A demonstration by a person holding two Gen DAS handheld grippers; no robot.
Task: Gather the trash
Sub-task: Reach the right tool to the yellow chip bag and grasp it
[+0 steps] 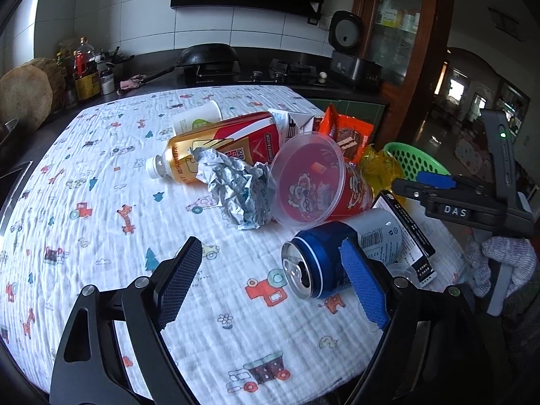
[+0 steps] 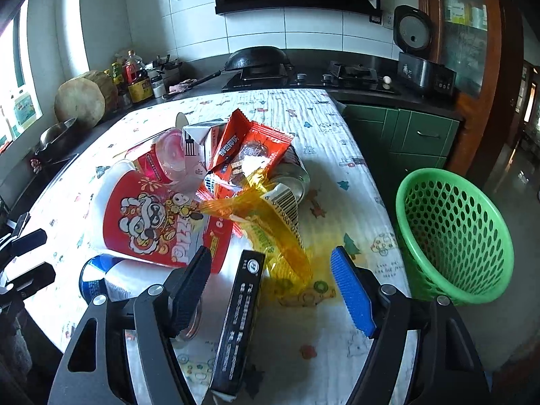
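Note:
A heap of trash lies on the printed tablecloth (image 1: 101, 202). My left gripper (image 1: 270, 270) is open low over the cloth, its blue pad in front of a blue drink can (image 1: 317, 260) lying on its side; the black pad is well clear of it. Behind are crumpled paper (image 1: 236, 192), a tea bottle (image 1: 216, 148) and a red paper cup (image 1: 310, 182) with a clear lid. My right gripper (image 2: 271, 290) is open around a black box (image 2: 241, 317) and a yellow wrapper (image 2: 280, 236), with neither pad touching them.
A green perforated basket (image 2: 455, 236) stands off the table's right edge. Orange snack wrappers (image 2: 253, 152), a carton (image 2: 199, 141) and another can (image 2: 290, 175) lie further back. Beyond the table are a stove with a wok (image 2: 256, 57), bottles and a rice cooker (image 2: 418, 54).

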